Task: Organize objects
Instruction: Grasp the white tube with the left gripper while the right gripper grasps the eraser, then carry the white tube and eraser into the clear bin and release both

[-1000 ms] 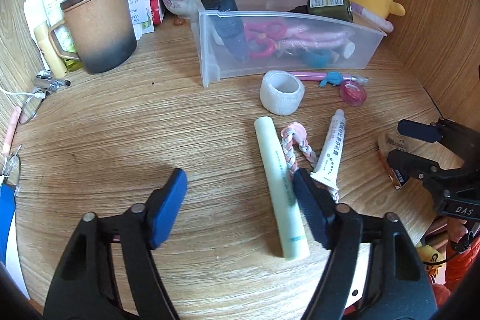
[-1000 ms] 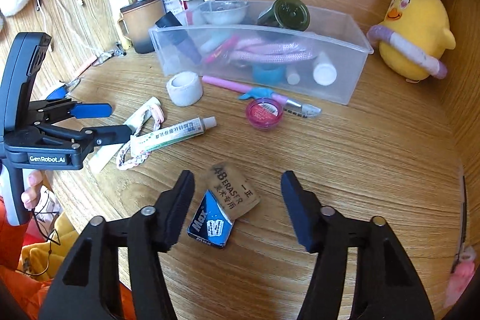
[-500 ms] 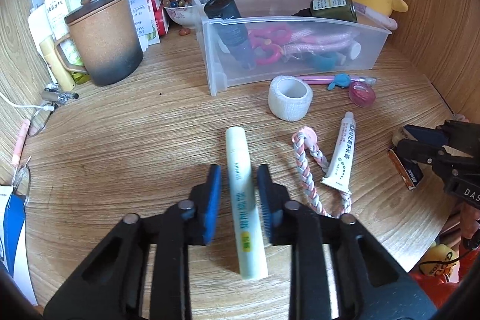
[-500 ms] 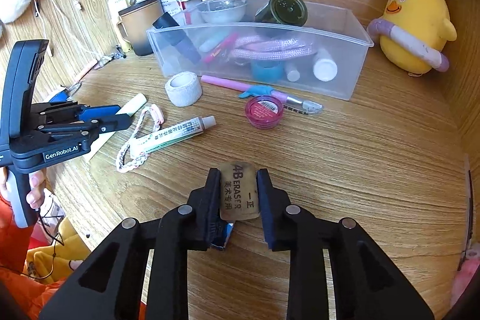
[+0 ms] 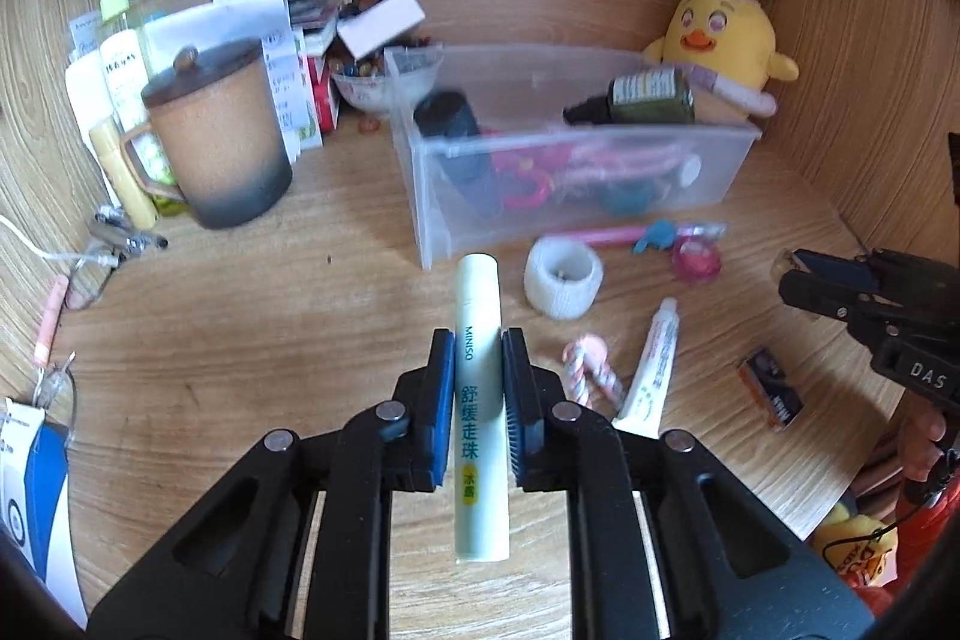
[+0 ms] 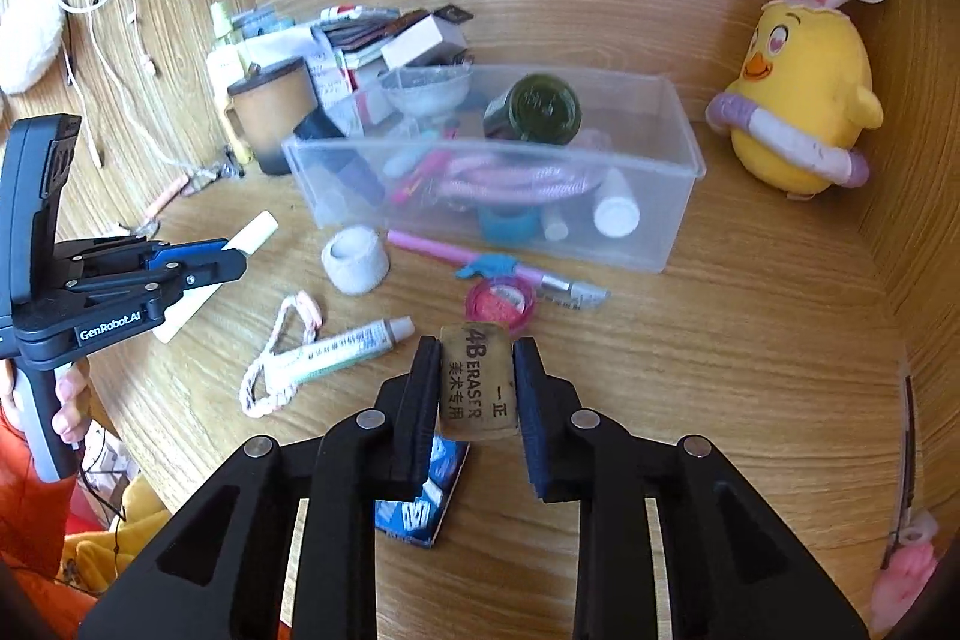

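My left gripper [image 5: 478, 340] is shut on a pale green MINISO tube [image 5: 478, 400] and holds it above the desk, pointing at the clear plastic bin [image 5: 729, 160]. My right gripper [image 6: 474, 349] is shut on a brown 4B eraser [image 6: 477, 382], lifted off the desk. The bin [image 6: 672, 220] holds bottles, scissors and pens. On the desk lie a white tape roll [image 5: 563, 280], a braided pink cord [image 5: 591, 370], a white ointment tube [image 5: 654, 364], a pink pen [image 6: 456, 253] and a pink round tin [image 6: 501, 301].
A small blue staple box [image 6: 426, 508] lies under my right gripper. A brown lidded mug [image 5: 219, 130], bottles and papers stand at the back left. A yellow chick plush [image 6: 798, 100] sits at the back right. Wooden walls close the desk on three sides.
Both grippers closed, the left on the tube and the right on the eraser, and have lifted them off the desk. The staple box stayed on the desk.
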### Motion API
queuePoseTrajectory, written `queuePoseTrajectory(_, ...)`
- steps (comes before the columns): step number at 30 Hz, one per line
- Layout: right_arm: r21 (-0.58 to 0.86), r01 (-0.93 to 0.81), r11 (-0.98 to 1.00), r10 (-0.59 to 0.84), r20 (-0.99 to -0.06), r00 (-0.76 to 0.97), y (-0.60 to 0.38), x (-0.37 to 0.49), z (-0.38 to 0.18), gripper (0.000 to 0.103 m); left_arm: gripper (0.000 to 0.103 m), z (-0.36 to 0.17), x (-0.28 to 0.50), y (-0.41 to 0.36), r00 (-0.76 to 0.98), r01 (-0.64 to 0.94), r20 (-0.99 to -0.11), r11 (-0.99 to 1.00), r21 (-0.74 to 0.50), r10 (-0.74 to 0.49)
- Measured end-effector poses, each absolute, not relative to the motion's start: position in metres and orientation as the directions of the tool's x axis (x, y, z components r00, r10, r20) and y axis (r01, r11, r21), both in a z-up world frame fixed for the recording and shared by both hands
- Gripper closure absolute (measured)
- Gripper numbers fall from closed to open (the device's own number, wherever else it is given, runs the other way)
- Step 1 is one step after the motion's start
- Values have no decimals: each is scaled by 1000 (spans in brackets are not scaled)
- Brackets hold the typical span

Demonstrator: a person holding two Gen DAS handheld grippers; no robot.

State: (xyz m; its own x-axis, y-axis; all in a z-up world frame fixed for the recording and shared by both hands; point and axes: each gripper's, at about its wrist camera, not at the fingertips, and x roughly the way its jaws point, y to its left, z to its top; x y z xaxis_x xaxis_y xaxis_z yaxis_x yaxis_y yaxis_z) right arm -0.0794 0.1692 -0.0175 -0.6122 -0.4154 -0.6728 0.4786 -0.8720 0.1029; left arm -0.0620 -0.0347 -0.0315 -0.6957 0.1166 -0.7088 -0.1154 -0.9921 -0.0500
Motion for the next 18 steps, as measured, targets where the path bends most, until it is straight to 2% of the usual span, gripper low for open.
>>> queuePoseTrajectory(10, 106, 451, -886, -418, -602, -680, 172, -97, 16, 81, 88, 14, -81, -21, -769, -154, -617, -985, -74, 167)
queuePoseTrajectory(18, 94, 414, -906, -391, -564, -728, 174, -123, 39, 81, 88, 29, -115, -14, -766, -175, -608, -978, -112, 207)
